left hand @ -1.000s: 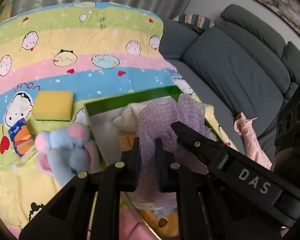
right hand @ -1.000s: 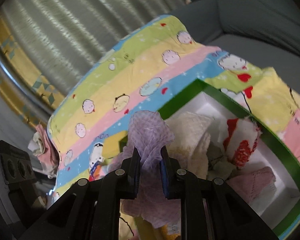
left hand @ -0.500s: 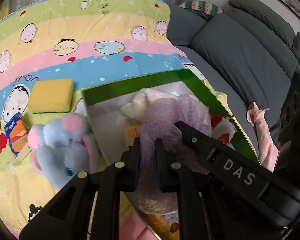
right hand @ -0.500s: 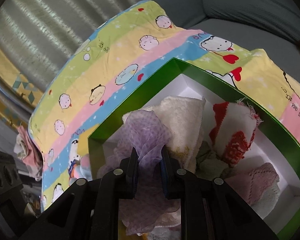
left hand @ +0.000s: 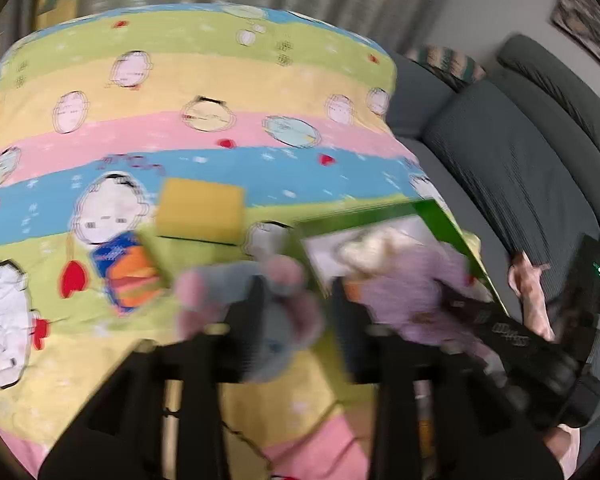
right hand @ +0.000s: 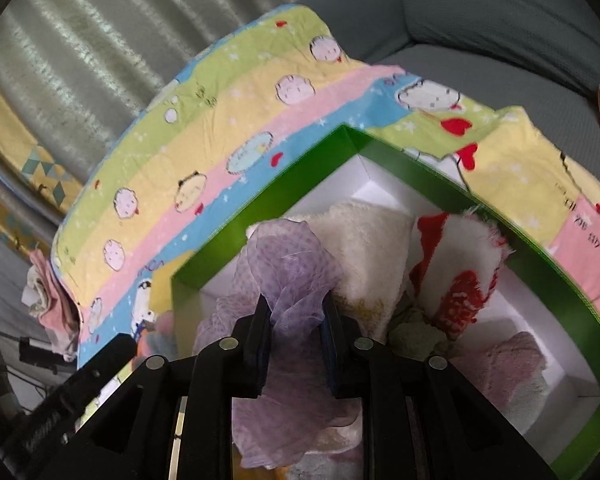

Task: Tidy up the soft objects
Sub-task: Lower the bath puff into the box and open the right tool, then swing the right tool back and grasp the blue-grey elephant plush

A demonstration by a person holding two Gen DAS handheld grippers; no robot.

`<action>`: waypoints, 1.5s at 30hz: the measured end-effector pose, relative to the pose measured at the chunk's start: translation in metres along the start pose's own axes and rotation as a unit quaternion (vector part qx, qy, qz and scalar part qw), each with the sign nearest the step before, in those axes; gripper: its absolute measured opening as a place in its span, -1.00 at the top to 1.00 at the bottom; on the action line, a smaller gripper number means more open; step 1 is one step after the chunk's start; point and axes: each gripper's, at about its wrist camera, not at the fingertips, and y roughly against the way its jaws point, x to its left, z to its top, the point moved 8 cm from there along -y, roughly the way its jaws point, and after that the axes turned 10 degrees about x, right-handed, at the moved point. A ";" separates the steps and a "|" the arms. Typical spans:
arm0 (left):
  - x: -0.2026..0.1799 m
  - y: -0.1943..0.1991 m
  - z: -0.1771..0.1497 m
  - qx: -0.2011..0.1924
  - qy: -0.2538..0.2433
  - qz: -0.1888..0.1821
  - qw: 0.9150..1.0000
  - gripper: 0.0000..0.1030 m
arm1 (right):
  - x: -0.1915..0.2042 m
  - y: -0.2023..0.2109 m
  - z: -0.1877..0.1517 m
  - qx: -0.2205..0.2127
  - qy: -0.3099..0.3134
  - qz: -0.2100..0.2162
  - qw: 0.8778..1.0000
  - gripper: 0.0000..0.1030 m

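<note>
My right gripper [right hand: 294,314] is shut on a lilac cloth [right hand: 290,264] and holds it over the near-left corner of a green box [right hand: 260,204] with a white inside. The cloth also shows in the left wrist view [left hand: 412,288], draped in the box [left hand: 440,216]. A cream towel [right hand: 364,240], a red-and-white cloth [right hand: 460,256] and a pink cloth [right hand: 508,364] lie in the box. My left gripper [left hand: 298,312] is open, its fingers on either side of a blue-and-pink plush mouse [left hand: 276,304] on the blanket. That view is blurred.
A yellow sponge [left hand: 200,210] and a blue-and-orange packet [left hand: 126,272] lie on the striped cartoon blanket [left hand: 180,80] left of the box. A grey sofa [left hand: 520,152] stands to the right, with a pink cloth [left hand: 532,292] on it. Curtains hang behind.
My left gripper has opened and swung left, from in front of the box to over the plush mouse. My right gripper has lowered the lilac cloth further into the box.
</note>
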 end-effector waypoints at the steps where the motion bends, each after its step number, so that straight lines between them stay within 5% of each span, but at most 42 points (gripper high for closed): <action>1: 0.009 0.003 0.000 -0.003 0.008 0.007 1.000 -0.33 | 0.001 0.008 0.001 -0.012 0.000 0.001 1.000 0.20; 2: 0.015 0.006 -0.001 -0.006 0.012 0.012 1.000 -0.54 | 0.001 0.017 0.002 -0.027 -0.002 0.004 1.000 -0.14; 3: 0.021 0.007 -0.002 -0.010 0.014 0.017 1.000 -0.55 | 0.001 0.026 0.003 -0.042 -0.004 0.005 0.999 -0.41; 5: 0.031 0.004 -0.007 -0.002 0.020 0.024 1.000 -0.55 | 0.001 0.044 0.005 -0.073 -0.005 0.013 0.997 -0.50; 11: 0.043 -0.031 -0.026 0.043 0.046 0.020 0.998 -0.55 | 0.000 0.076 0.007 -0.110 -0.020 0.060 0.992 -0.50; 23: 0.045 -0.072 -0.035 0.069 0.082 -0.034 0.994 -0.60 | -0.013 0.077 0.010 -0.102 -0.039 0.060 0.992 -0.50; 25: 0.042 -0.074 -0.035 0.072 0.080 -0.040 0.993 -0.53 | -0.012 0.075 0.010 -0.098 -0.040 0.062 0.992 -0.50; 27: 0.038 -0.073 -0.036 0.072 0.081 -0.059 0.992 -0.22 | -0.011 0.075 0.008 -0.096 -0.040 0.066 0.992 -0.50; 31: 0.034 -0.065 -0.039 0.071 0.070 -0.054 0.994 -0.14 | -0.005 0.074 0.007 -0.090 -0.030 0.072 0.993 -0.50; 38: 0.066 -0.006 -0.055 0.038 0.088 -0.001 0.995 -0.13 | 0.048 0.064 -0.015 -0.030 0.054 0.117 0.991 -0.50; 45: 0.115 0.043 -0.101 0.027 0.124 0.057 0.990 -0.13 | 0.127 0.023 -0.072 0.084 0.147 0.165 0.972 -0.50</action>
